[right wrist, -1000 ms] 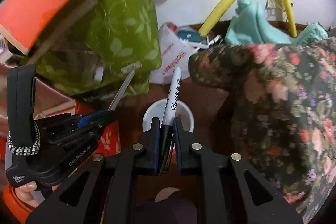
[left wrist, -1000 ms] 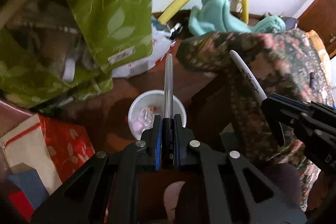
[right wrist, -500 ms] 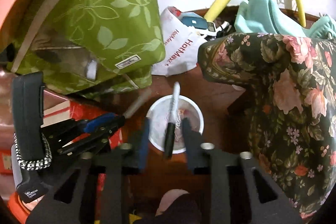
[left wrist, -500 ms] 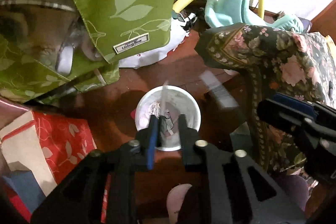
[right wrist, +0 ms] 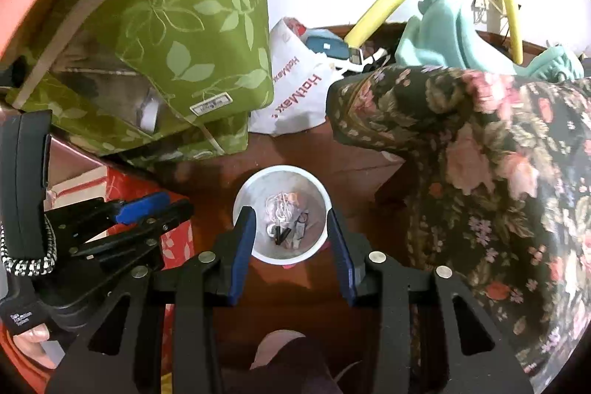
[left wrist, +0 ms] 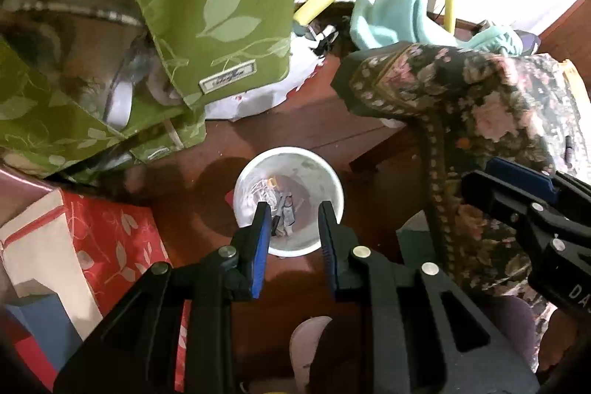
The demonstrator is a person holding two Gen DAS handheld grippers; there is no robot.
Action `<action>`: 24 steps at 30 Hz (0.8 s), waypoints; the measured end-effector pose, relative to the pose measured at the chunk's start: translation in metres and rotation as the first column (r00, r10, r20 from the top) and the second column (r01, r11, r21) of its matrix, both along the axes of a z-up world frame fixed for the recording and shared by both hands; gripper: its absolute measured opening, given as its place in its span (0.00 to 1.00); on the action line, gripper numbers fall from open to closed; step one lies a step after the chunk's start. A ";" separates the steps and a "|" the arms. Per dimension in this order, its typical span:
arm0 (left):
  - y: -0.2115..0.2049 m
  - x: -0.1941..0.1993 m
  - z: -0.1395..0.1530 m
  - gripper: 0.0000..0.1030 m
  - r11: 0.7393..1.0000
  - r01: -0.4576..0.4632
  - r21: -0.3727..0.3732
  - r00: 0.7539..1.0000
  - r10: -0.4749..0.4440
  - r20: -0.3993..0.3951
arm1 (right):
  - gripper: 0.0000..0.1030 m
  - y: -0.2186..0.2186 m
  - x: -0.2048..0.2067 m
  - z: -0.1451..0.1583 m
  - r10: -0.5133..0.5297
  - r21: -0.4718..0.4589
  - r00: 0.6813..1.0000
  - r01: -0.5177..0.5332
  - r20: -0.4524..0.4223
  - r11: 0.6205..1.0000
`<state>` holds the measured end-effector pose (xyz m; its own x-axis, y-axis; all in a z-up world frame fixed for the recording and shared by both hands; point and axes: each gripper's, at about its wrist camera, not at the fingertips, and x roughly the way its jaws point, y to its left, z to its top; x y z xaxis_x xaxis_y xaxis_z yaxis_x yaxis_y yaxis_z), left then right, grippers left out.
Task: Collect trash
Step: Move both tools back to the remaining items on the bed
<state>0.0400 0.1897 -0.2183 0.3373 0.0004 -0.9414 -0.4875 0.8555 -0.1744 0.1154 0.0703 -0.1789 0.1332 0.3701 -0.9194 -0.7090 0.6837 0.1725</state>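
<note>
Release step: both tongs empty over the bin.

We hold the left gripper and right gripper part open, gripping nothing, above the white bin on the floor; pens lie inside. Next: withdraw, locate further trash.

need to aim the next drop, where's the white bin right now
In both wrist views the white bin stands on the brown floor, centred below the open grippers, between the red box and the floral cloth.
</note>
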 end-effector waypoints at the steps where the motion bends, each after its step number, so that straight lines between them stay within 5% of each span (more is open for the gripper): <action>1: -0.002 0.000 0.004 0.24 1.000 0.003 0.004 1.000 -0.003 0.007 | 0.35 -0.004 -0.001 0.004 -0.004 0.008 1.000 0.004 0.008 1.000; 14: -0.065 0.019 0.074 0.24 0.990 0.113 0.090 0.985 -0.124 0.124 | 0.35 -0.079 0.002 0.069 -0.121 0.119 0.984 0.105 0.134 0.987; 24: -0.150 0.075 0.109 0.24 0.963 0.250 0.106 0.943 -0.266 0.200 | 0.35 -0.173 0.033 0.094 -0.281 0.165 0.938 0.250 0.205 0.954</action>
<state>0.1152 0.0400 -0.1095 0.5261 -0.0427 -0.8493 -0.2076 0.9621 -0.1770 0.1481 -0.1030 -0.0846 0.4395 0.4104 -0.7990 -0.5353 0.8340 0.1340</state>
